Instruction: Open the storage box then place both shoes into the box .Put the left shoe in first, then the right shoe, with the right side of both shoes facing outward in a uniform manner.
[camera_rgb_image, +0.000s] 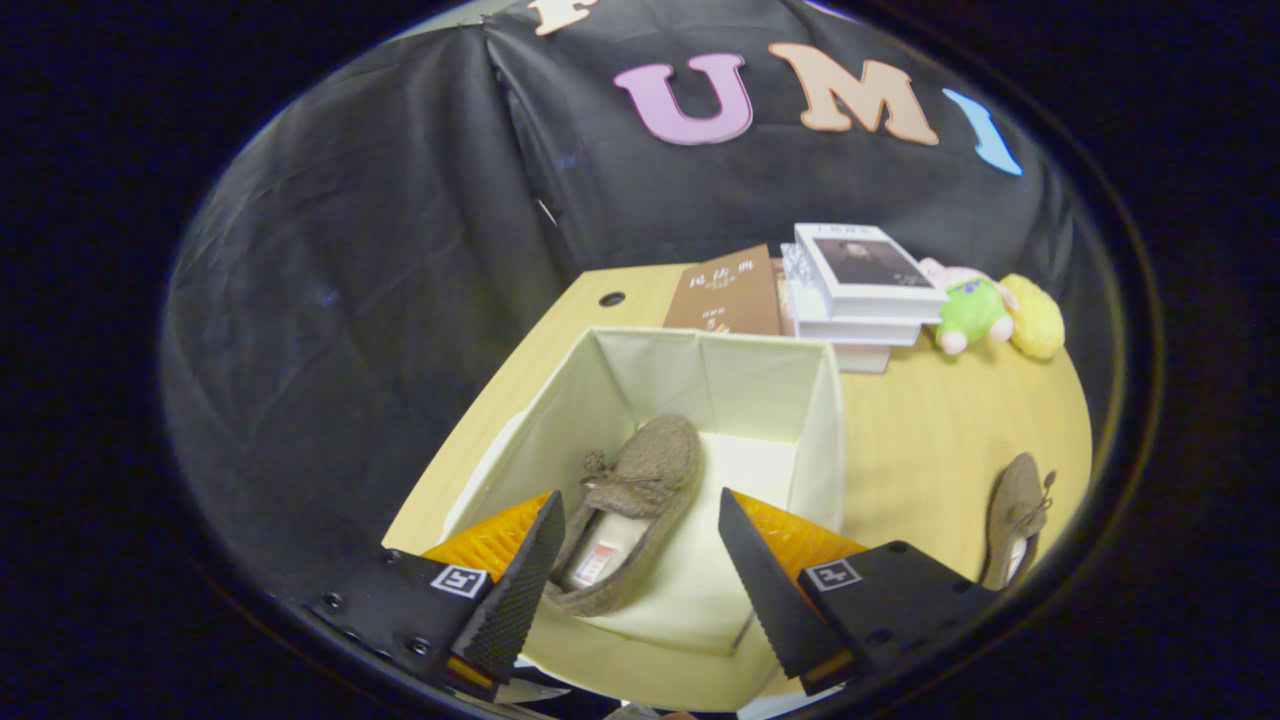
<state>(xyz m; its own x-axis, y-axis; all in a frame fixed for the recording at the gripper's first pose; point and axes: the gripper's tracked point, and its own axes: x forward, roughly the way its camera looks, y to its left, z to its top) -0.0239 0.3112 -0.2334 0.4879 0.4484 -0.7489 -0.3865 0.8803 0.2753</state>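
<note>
Gripper (640, 560): released, fingers spread wide, empty, poised above the box opening.
Between fingers: brown fuzzy slipper-style shoe with a small bow (628, 510), lying inside, against the box's left wall, toe pointing away.
Storage box: cream fabric box, square, lid off (770, 400); floor beside the stowed shoe bare.
Second shoe: matching brown fuzzy shoe (1015, 520), on the counter well right of the box, outside it, beyond the right finger.
Step judged: first shoe in; second not yet fetched.
Risk: soft wall likely to buckle if a finger catches the rim; second shoe could land facing the opposite way if gripped without checking its side.
Counter: pale wood-grain top (930, 440), round cable hole at far left.
Beyond box: brown book (728, 292), stack of white books (860, 290), green and pink plush toy (968, 312), yellow plush (1035, 315).
Room: black cloth booth wall behind.
</note>
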